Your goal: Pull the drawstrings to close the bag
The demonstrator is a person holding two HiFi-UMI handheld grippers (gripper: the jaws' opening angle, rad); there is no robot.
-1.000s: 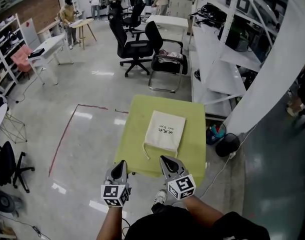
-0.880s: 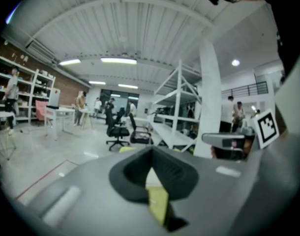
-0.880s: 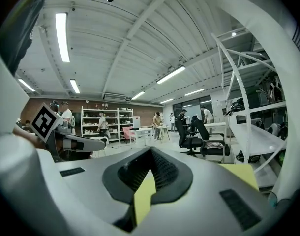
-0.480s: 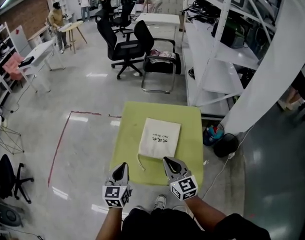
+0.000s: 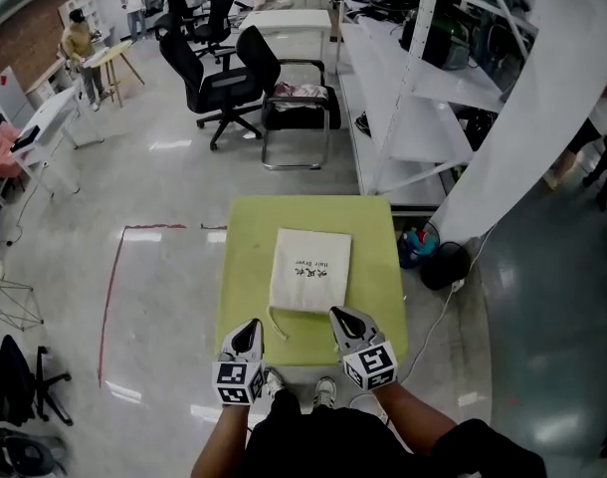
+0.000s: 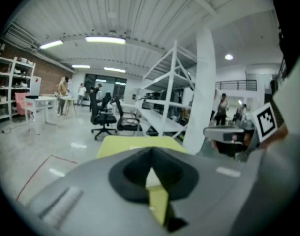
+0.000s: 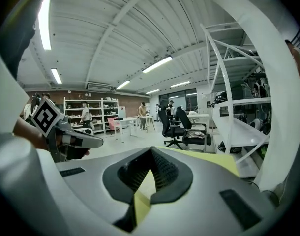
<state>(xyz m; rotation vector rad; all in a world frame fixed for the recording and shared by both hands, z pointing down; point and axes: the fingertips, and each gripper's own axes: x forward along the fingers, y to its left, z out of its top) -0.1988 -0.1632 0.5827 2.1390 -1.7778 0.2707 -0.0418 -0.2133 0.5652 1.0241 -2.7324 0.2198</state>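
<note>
Head view, centre: a cream cloth bag [image 5: 310, 285] lies flat on the green bench [image 5: 246, 267], with its short edges toward the top and bottom of the frame. My left hand-held gripper [image 5: 248, 332] and right hand-held gripper [image 5: 345, 320] hang at the lower edge of the bench, just below the bag's lower corners and clear of the bag. In both gripper views the jaws are pressed together with nothing between them. Only a thin strip of the bench shows through the slit below the tips.

Handling: I judge the bag to be light, soft and limp. It looks empty or nearly so, so it is likely to slide over the smooth bench when pulled instead of cinching. One side will need holding, or both sides pulling apart at once.

Where to grip: a thin pale cord [image 5: 274, 321] loops out from the bag's lower-left corner toward my left hand-held gripper, and this is the plain place to pinch. It is narrow and lies flat, so the jaws must spread first and then close low against the bench. I cannot make out a matching cord at the lower-right corner.

Writing: a short dark print [image 5: 310, 268] runs along the middle of the bag and is too small to read. The marker cubes [image 5: 236, 381] carry only black-and-white squares.
</note>
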